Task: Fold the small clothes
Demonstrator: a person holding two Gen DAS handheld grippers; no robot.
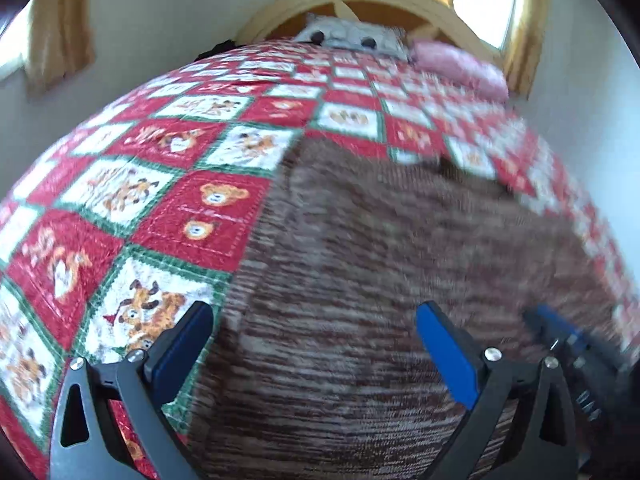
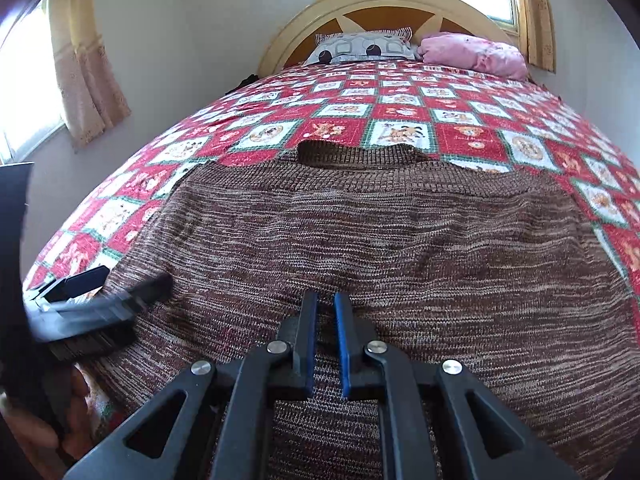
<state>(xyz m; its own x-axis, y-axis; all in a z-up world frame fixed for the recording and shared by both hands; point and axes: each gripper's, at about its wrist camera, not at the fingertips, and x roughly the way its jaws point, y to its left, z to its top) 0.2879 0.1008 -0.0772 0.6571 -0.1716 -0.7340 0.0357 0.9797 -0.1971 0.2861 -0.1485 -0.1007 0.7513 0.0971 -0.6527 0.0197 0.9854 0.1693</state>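
Note:
A brown marled knit sweater (image 2: 400,240) lies spread flat on the bed, its collar (image 2: 356,156) toward the headboard. My right gripper (image 2: 325,308) hovers over the sweater's near middle, its blue-padded jaws shut to a thin slit with no cloth between them. My left gripper (image 1: 316,320) stands wide open over the sweater's left part, near its left edge, with nothing between its fingers (image 1: 192,332). In the right wrist view the left gripper (image 2: 132,278) shows at the sweater's left edge. The left wrist view is blurred, and the right gripper (image 1: 552,328) shows at its right side.
A red, white and green patchwork quilt (image 2: 400,112) with bear prints covers the bed. A patterned pillow (image 2: 360,48) and a pink pillow (image 2: 472,54) lie by the round headboard (image 2: 384,0). Curtained windows flank the bed. The bed's left edge (image 2: 36,268) is close by.

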